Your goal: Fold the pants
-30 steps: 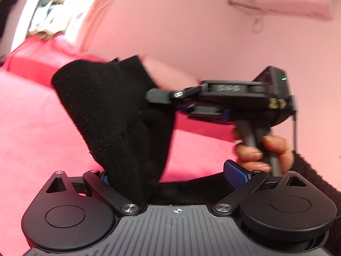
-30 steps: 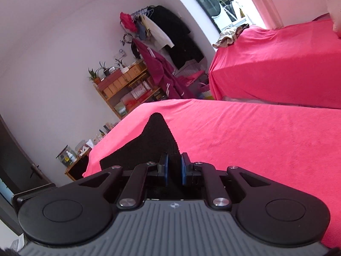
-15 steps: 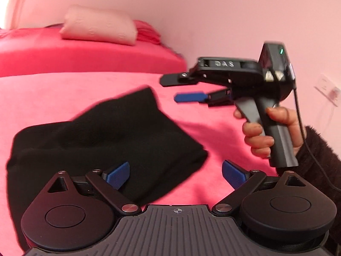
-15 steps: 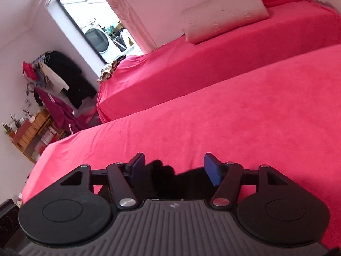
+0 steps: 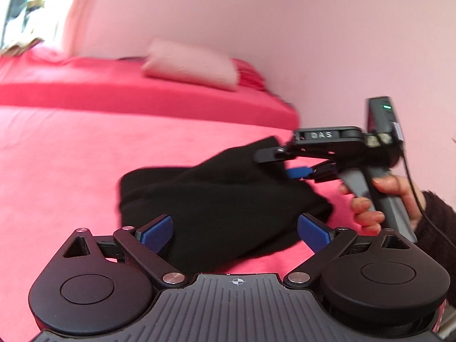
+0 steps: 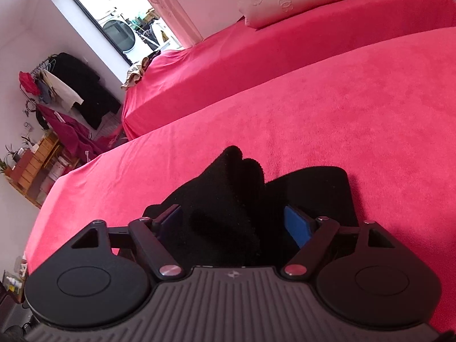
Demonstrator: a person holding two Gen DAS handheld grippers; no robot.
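At the right of the left wrist view, the right gripper [image 5: 297, 171] is held level by a hand [image 5: 379, 199] wrapped around its grey handle, fingers pointing left over the black pants [image 5: 216, 196]. Its blue pads are spread apart, with pants fabric between them. The left gripper [image 5: 235, 232] is also wide open, nothing clamped. The pants are bunched on the pink bed [image 5: 71, 154]. "DAS" is printed on the right gripper's body.

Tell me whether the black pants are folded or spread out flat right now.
Folded. The black pants lie bunched in a compact, layered bundle on the red bed cover, with doubled edges showing in the right wrist view; both grippers are open.
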